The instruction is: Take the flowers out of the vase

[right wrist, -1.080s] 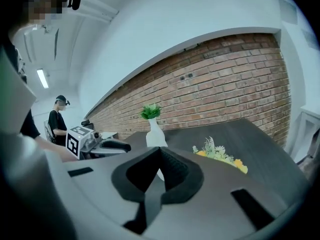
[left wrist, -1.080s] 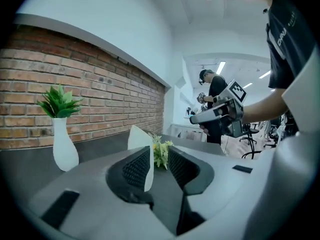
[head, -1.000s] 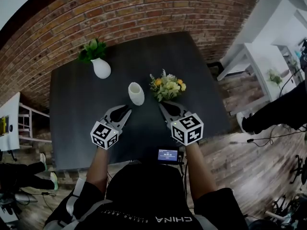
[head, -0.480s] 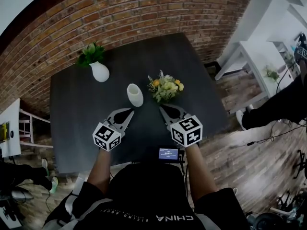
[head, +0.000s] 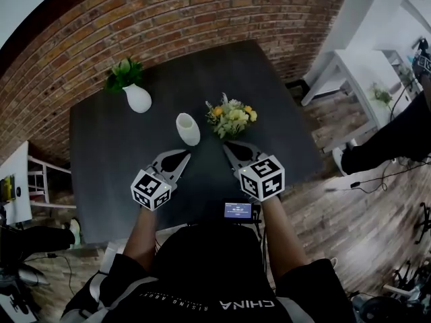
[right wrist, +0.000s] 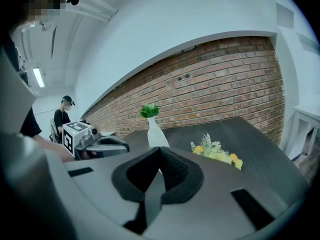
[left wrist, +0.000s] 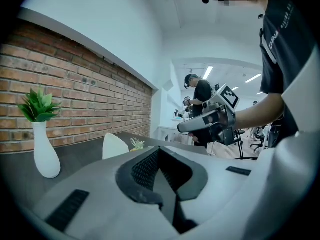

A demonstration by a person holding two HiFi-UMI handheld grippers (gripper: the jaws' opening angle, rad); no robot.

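The bouquet of yellow and white flowers (head: 231, 118) lies on the dark table (head: 101, 173), outside the empty white vase (head: 188, 128) that stands upright just left of it. My left gripper (head: 183, 155) hovers near the vase's front, jaws shut with nothing between them. My right gripper (head: 227, 147) is just in front of the bouquet, also shut and empty. The left gripper view shows the empty vase (left wrist: 114, 146), a sprig of the bouquet (left wrist: 136, 143) and the right gripper (left wrist: 212, 121). In the right gripper view the bouquet (right wrist: 216, 154) lies ahead to the right and the left gripper (right wrist: 112, 145) to the left.
A second white vase (head: 137, 98) with green leaves (head: 123, 69) stands at the table's far left, near the brick wall (head: 168, 19). White furniture (head: 357, 66) stands to the right of the table. Other people (left wrist: 202, 96) are in the room behind.
The left gripper's jaws have closed their small gap and it has shifted slightly. The right gripper, the bouquet and both vases stay where they were.
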